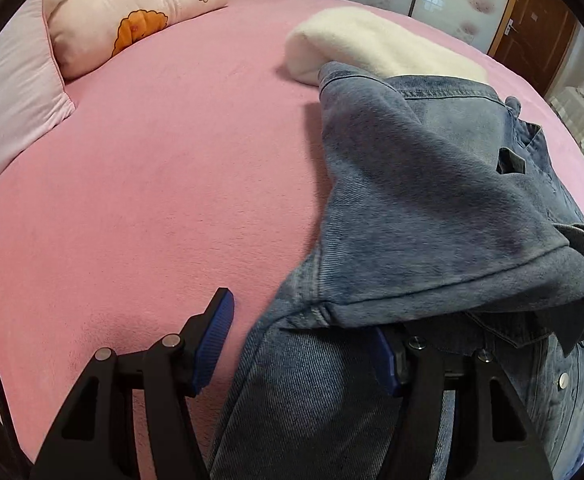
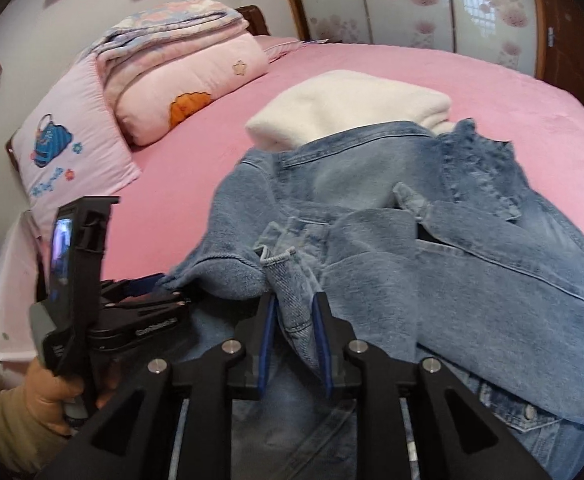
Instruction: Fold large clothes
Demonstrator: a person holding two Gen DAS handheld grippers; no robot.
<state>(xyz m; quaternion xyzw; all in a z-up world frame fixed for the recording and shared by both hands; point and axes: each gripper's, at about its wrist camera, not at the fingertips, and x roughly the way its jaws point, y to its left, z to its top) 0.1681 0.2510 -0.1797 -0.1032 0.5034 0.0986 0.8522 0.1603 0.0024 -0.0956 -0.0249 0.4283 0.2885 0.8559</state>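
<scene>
**Two grippers, one denim fold**

Left gripper (image 1: pixel 300 344) is spread, denim jacket (image 1: pixel 432 200) draped over its right finger on the bed (image 1: pixel 152 180). Right gripper (image 2: pixel 294 344) pinches a denim fold (image 2: pixel 288 280) just ahead; a weak pinch could drop it.

Count on the bed (image 2: pixel 372 64): one denim jacket (image 2: pixel 472 264), one folded white fleece garment (image 2: pixel 352 108), one pink rolled quilt (image 2: pixel 196 80) under one folded floral blanket (image 2: pixel 180 20), and one pink pillow (image 2: pixel 72 140). Two claws are present: left claw (image 1: pixel 304 344) and right claw (image 2: pixel 294 340). One wooden door (image 1: pixel 532 36) is visible.
</scene>
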